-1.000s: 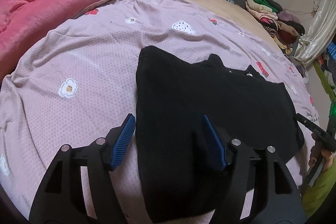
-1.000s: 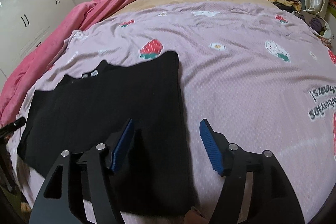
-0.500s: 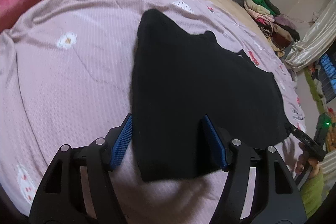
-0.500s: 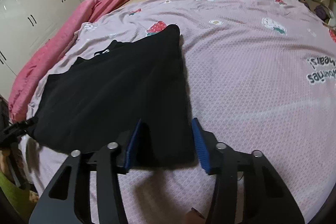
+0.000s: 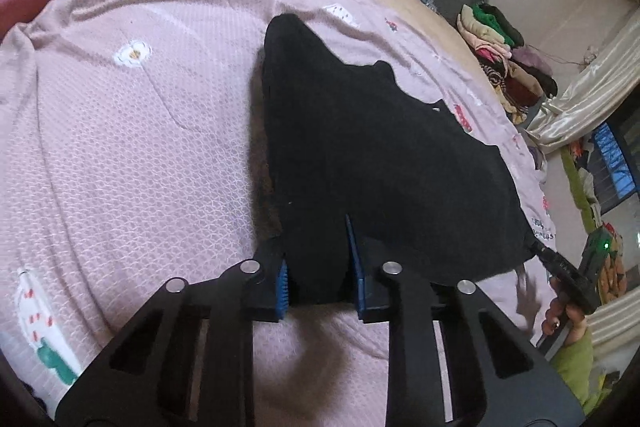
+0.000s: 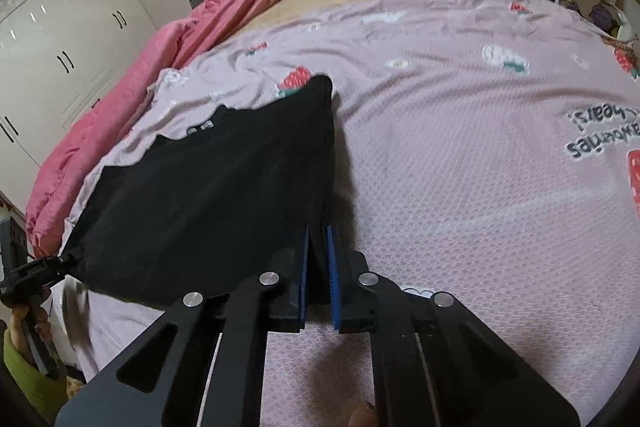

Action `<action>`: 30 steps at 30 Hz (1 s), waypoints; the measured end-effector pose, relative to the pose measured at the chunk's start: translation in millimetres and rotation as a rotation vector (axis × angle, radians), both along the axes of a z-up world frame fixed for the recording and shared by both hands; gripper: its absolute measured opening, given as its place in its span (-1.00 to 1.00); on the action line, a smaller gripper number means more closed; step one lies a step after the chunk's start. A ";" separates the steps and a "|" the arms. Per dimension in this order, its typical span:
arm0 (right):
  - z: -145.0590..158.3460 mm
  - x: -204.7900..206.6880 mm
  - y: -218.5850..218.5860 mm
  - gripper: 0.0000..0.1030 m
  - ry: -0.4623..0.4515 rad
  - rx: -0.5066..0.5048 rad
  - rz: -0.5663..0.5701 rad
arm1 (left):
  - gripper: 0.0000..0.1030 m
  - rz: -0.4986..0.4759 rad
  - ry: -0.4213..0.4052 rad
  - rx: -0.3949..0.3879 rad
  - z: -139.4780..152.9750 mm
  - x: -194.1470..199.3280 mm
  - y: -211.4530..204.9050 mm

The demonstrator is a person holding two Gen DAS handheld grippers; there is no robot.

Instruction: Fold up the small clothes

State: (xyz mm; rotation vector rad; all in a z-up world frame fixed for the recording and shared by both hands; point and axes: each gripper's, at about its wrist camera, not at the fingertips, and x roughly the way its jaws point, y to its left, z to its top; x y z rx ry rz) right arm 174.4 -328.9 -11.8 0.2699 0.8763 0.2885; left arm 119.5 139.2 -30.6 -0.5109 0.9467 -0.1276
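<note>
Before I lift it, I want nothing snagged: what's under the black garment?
Around the black garment only the pink printed bedsheet shows, so it lies on that. Whatever is directly beneath is covered. Both grippers clamp its near edge.

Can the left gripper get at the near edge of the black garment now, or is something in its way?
Probably yes: nothing blocks it. The black garment lies flat on the pink sheet, and its near edge already sits between the closing fingers of the left gripper.

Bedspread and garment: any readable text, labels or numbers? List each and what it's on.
Two lines of dark lettering on the pink bedspread, upside down in the right wrist view: not legible with certainty.
Small white marks at the black garment neckline: too small to read.
Nothing else.
</note>
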 end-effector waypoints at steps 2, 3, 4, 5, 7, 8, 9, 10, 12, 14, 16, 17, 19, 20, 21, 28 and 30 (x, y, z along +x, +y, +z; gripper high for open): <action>2.4 -1.3 -1.7 -0.85 -0.009 0.004 0.001 | -0.72 -0.004 0.006 0.012 0.5 -3.2 -0.9; 1.4 -2.0 -2.2 -0.85 -0.006 -0.002 0.002 | -0.72 -0.004 0.013 0.020 -1.3 -3.9 -1.4; -0.7 -2.5 -2.4 -0.85 0.000 -0.010 0.000 | -0.72 -0.004 0.019 0.027 -3.2 -3.8 -1.5; -3.4 -3.5 -2.7 -0.85 0.007 -0.014 -0.002 | -0.72 -0.004 0.029 0.037 -6.8 -3.8 -1.7; -10.9 -3.8 -3.8 -0.85 0.026 -0.013 -0.012 | -0.71 -0.005 0.041 0.040 -10.8 -2.1 -1.5; -13.6 -3.1 -3.7 -0.85 0.033 -0.013 -0.017 | -0.71 -0.002 0.045 0.034 -13.0 -2.1 -0.5; -17.1 -2.6 -3.7 -0.85 0.041 -0.011 -0.021 | -0.70 -0.003 0.046 0.032 -14.0 -2.0 -0.5; -19.1 -2.6 -3.1 -0.84 0.044 -0.015 -0.024 | -0.69 -0.005 0.046 0.038 -14.2 -2.0 -0.8; -20.6 -2.5 0.4 -0.83 0.045 -0.033 -0.026 | -0.68 -0.009 0.046 0.051 -13.7 -1.8 -2.4; -20.0 -2.5 2.5 -0.81 0.042 -0.047 -0.029 | -0.67 -0.010 0.048 0.059 -13.0 -1.1 -3.8; -18.3 -3.4 4.9 -0.77 0.035 -0.066 -0.031 | -0.64 -0.010 0.049 0.069 -12.9 -0.9 -4.9; -18.1 -4.1 5.6 -0.75 0.033 -0.072 -0.030 | -0.63 -0.011 0.049 0.077 -12.8 -0.8 -5.9; -17.3 -5.5 7.7 -0.72 0.028 -0.086 -0.028 | -0.62 -0.014 0.046 0.095 -12.3 -0.7 -8.6; -17.0 -6.1 8.7 -0.70 0.026 -0.089 -0.026 | -0.61 -0.017 0.046 0.106 -11.7 -0.6 -10.2; -16.9 -6.3 9.2 -0.58 0.027 -0.090 -0.025 | -0.61 -0.018 0.045 0.113 -11.4 -0.7 -11.1; -13.7 -9.8 14.8 -0.34 0.016 -0.107 -0.012 | -0.59 -0.023 0.047 0.135 -9.7 -1.1 -14.5; -12.8 -10.5 16.1 -0.32 0.013 -0.107 -0.006 | -0.58 -0.025 0.049 0.143 -8.6 -1.6 -15.9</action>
